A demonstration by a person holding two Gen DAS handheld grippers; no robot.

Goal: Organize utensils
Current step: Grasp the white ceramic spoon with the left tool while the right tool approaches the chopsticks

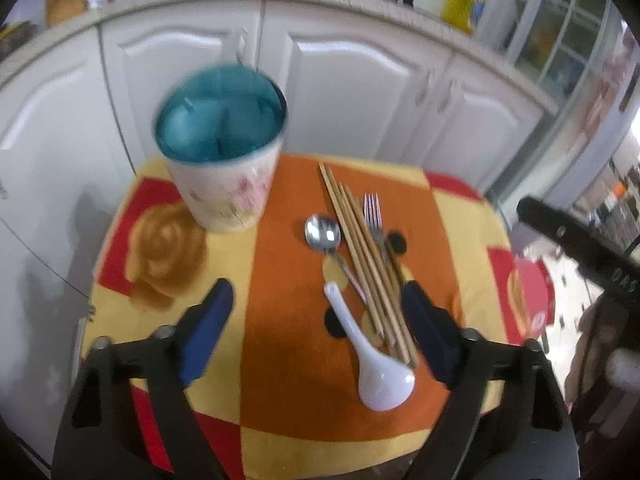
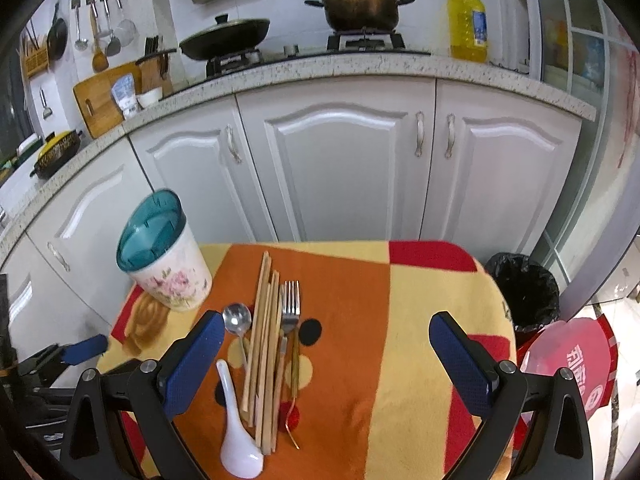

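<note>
**Both claws spread above the utensils on the cloth-covered table**

A small table (image 2: 440, 320) under an orange, yellow and red cloth stands before white kitchen cabinets (image 2: 336, 168). At its far left corner a utensil holder (image 2: 170, 276) stands upright: a white floral cup with a teal inner lining, divided into compartments.

The utensils lie side by side on the orange band of the cloth, to the right of the holder and apart from it. From left to right in the right wrist view: a white ceramic soup spoon (image 2: 236, 436) with its bowl toward the camera, a metal spoon (image 2: 237, 320) with its bowl toward the cabinets, a bundle of wooden chopsticks (image 2: 264, 352), and a metal fork (image 2: 290, 312) with its tines pointing away. The spoon's handle runs under or against the chopsticks.

The left claw (image 1: 316, 294) hangs above the table with its blue pads spread, nothing pinched; the white soup spoon (image 1: 380, 376) and the near chopstick ends (image 1: 372, 276) lie below, between its fingers. The right claw (image 2: 326, 330) is also spread wide and empty, over the cloth right of the fork.
</note>
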